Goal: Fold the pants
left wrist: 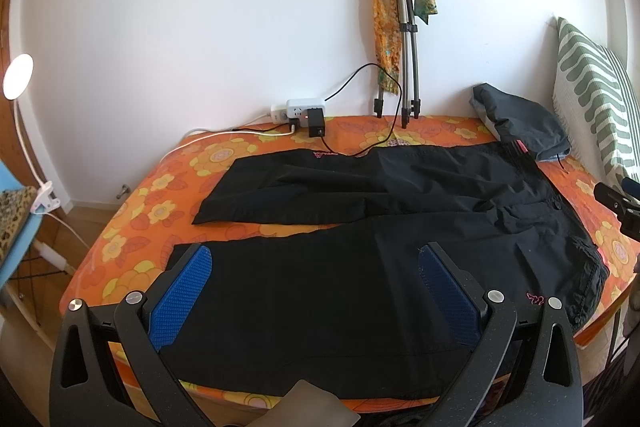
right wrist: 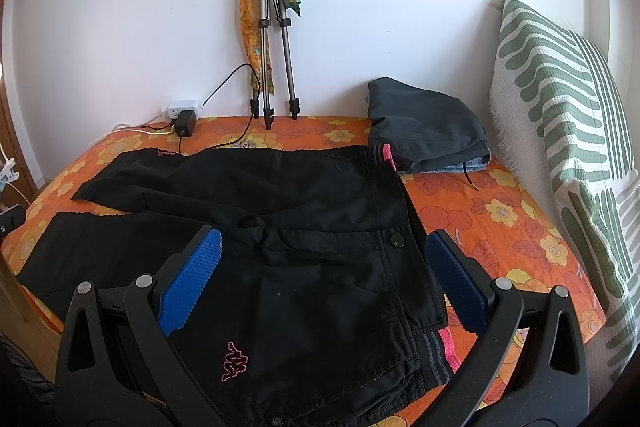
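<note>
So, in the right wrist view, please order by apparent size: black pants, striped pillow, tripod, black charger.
1. black pants, though nearest the camera, so enlarged
2. striped pillow, stretched by the fisheye edge
3. tripod
4. black charger

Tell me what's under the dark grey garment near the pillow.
A strip of blue denim peeks out beneath the grey garment, all lying on the orange floral sheet. How much denim there is, or what kind of item, stays hidden by the garment.

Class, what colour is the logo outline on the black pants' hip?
Pink, on the pants; the logo shows best in the right wrist view.
</note>
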